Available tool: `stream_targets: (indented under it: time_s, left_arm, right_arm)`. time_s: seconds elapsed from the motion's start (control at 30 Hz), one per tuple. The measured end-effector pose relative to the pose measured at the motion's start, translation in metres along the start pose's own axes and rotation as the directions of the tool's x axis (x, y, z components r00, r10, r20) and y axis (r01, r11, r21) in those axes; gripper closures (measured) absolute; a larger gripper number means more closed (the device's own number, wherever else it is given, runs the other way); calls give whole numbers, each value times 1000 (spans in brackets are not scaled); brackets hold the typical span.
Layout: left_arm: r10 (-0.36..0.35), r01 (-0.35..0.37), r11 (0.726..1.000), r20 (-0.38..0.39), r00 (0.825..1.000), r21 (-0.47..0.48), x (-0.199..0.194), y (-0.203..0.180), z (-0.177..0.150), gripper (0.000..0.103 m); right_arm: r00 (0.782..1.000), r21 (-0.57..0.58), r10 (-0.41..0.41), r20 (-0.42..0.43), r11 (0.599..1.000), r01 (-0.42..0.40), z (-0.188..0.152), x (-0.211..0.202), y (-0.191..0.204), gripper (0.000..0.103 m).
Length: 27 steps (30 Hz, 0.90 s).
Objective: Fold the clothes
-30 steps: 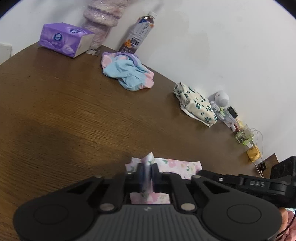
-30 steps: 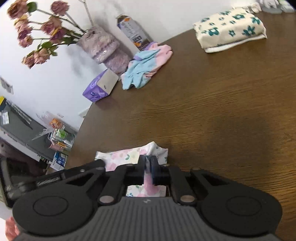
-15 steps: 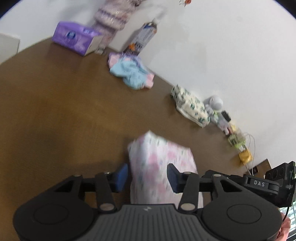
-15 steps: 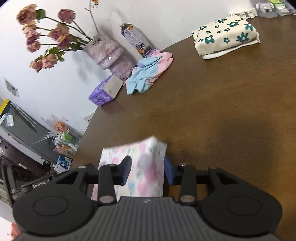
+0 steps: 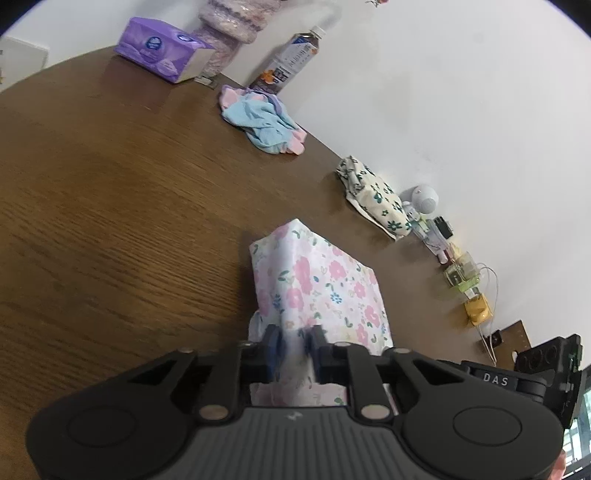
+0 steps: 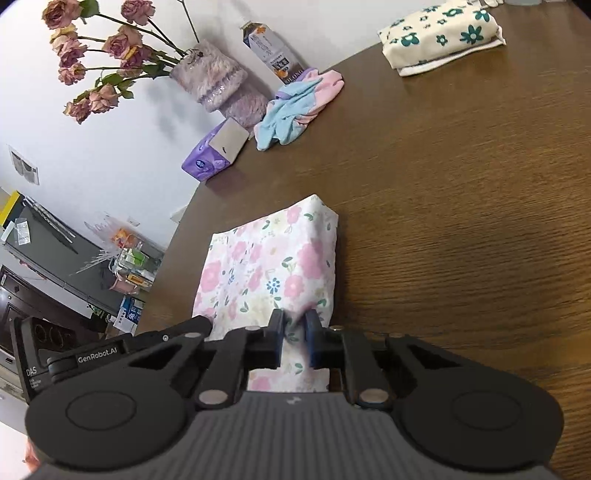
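The left gripper [image 5: 293, 341] and right gripper [image 6: 294, 325] are each pinching the near edge of the pink floral cloth [image 5: 317, 288], which is lying as a compact rectangle near the table's [image 5: 110, 206] near edge. A green-flowered bundle [image 6: 441, 35] is sitting folded by the far edge, while the blue-and-pink garment [image 6: 295, 107] is lying crumpled there, so folding is seemingly partway along.

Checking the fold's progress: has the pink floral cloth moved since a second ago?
Yes. The pink floral cloth now stretches farther across the table toward the green-flowered bundle; earlier it was bunched at the left gripper.
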<state>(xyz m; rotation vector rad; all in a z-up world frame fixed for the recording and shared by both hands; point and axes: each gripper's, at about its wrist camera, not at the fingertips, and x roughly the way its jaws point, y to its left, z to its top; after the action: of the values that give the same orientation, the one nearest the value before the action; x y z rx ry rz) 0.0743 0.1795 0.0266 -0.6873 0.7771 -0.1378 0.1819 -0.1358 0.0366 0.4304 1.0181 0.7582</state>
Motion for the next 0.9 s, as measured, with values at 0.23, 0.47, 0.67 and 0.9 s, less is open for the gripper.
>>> stream_targets:
  time_s: [0.23,0.47,0.67,0.9]
  left_arm:
    - [9,-8,1000,-22,1000,24,-10,-5,-14,67]
    - [-5,6,999,-11,1000,41,-11,-5,-22,92]
    - [-7,7,998,1,1000,58,-21,-6,-26,68]
    - [-12,14,995,-18,1000,96,-19,-14,-35,91]
  right_arm:
    - [1000,-34,-14,23,999,14,-7,-17,7,59]
    - [1000,-20,-29,10,999,30,-19,-10,7,97]
    - [998,-70,-38,56,997,42,-29,-21,13,73]
    - [992,-162,-94,79,981,106,-45,-26,28,68]
